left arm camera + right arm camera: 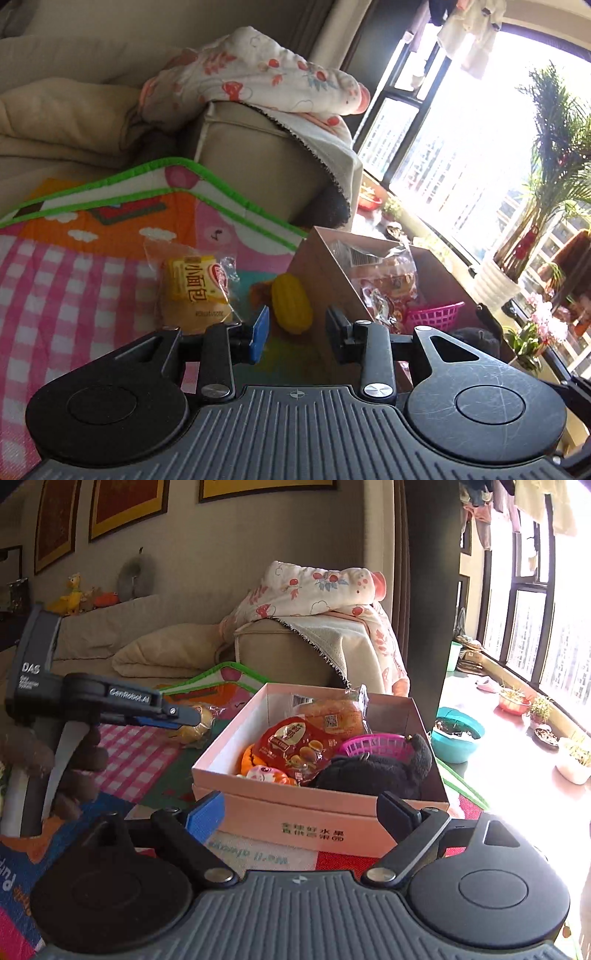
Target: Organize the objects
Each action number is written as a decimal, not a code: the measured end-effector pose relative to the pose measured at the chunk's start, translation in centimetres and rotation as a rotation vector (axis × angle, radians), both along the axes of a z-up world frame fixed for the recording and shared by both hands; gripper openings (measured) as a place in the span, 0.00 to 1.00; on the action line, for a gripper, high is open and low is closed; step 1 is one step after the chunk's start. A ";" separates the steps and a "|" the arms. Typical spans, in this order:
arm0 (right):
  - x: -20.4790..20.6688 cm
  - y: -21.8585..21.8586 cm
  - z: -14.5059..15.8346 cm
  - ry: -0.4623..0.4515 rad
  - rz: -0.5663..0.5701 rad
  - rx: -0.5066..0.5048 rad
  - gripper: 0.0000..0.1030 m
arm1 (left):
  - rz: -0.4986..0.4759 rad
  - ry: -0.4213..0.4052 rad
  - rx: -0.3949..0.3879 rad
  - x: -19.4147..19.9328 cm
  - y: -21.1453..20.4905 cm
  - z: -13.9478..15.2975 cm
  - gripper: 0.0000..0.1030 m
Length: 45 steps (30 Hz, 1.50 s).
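My left gripper (299, 328) stands open above the play mat (74, 280), nothing between its blue and black pads. Just beyond its tips lies a yellow toy corn (291, 308), and left of that a yellow bread packet (197, 291). In the right wrist view the left gripper (186, 716) hovers by that bread packet (201, 725). My right gripper (303, 812) is wide open and empty, close to the front wall of the pink box (295, 812). The box holds a red snack packet (295, 749), a pink basket (373, 744), a black plush (369, 771) and an orange toy (251, 760).
A beige sofa armrest (288, 657) draped with a floral blanket (317, 587) rises behind the mat. A brown-gloved hand (85, 760) holds the left gripper. Right of the box are a teal basin (458, 734), potted plants (546, 166) and a bright window.
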State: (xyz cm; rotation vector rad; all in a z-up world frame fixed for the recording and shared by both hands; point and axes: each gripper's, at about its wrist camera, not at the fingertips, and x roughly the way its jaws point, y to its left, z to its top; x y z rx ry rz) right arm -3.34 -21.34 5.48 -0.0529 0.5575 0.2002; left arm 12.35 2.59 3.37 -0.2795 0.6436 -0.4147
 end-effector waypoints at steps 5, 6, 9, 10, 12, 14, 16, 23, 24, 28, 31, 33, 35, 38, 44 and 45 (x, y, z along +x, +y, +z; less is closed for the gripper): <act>-1.0 0.1 -2.7 0.038 0.006 -0.001 0.92 | 0.024 0.091 0.025 3.8 -2.2 -1.5 0.36; -0.9 0.0 -3.0 0.049 0.003 0.010 0.92 | 0.033 0.097 0.043 4.1 -2.5 -1.8 0.36; -0.4 -0.6 -3.1 0.065 -0.001 0.057 0.93 | 0.039 0.106 0.052 5.0 -3.2 -2.4 0.34; -0.4 -0.8 -3.1 0.064 -0.001 0.070 0.98 | 0.044 0.108 0.047 5.3 -3.2 -2.5 0.34; -0.4 -1.0 -3.3 0.069 0.001 0.082 1.00 | 0.052 0.113 0.034 5.6 -3.0 -2.7 0.34; -0.3 -0.9 -3.3 0.074 0.003 0.083 1.00 | 0.059 0.128 0.013 5.7 -2.8 -2.9 0.33; -0.2 -0.8 -3.3 0.081 -0.002 0.080 1.00 | 0.054 0.140 0.007 5.3 -2.6 -2.9 0.33; 0.2 -0.7 -3.5 0.106 -0.035 0.064 1.00 | -0.036 0.062 0.065 -2.3 -1.0 -2.2 0.32; 0.3 -0.6 -3.5 0.111 -0.037 0.054 1.00 | -0.042 0.056 0.064 -3.7 -0.3 -2.2 0.33; 0.2 0.8 -3.6 0.113 -0.041 -0.023 1.00 | -0.032 0.058 0.038 -8.5 3.2 -2.5 0.33; 0.1 2.3 -2.9 0.116 0.002 -0.035 1.00 | 0.032 0.025 0.070 -10.9 5.8 -2.4 0.33; 0.1 4.3 -1.6 0.091 0.061 -0.046 1.00 | 0.095 0.020 0.058 -11.2 7.8 -2.6 0.33; 0.4 6.6 0.0 0.054 0.121 -0.065 1.00 | 0.145 0.024 0.018 -10.9 9.5 -2.9 0.33; 2.5 10.2 2.5 0.040 0.191 -0.075 1.00 | 0.168 0.015 -0.037 -10.7 10.9 -3.5 0.33; 12.0 15.5 4.0 0.194 0.203 -0.024 1.00 | 0.166 -0.010 -0.046 -11.4 11.0 -3.5 0.33; 14.3 16.4 3.5 0.235 0.178 -0.018 1.00 | 0.166 -0.008 -0.053 -11.4 11.1 -3.6 0.33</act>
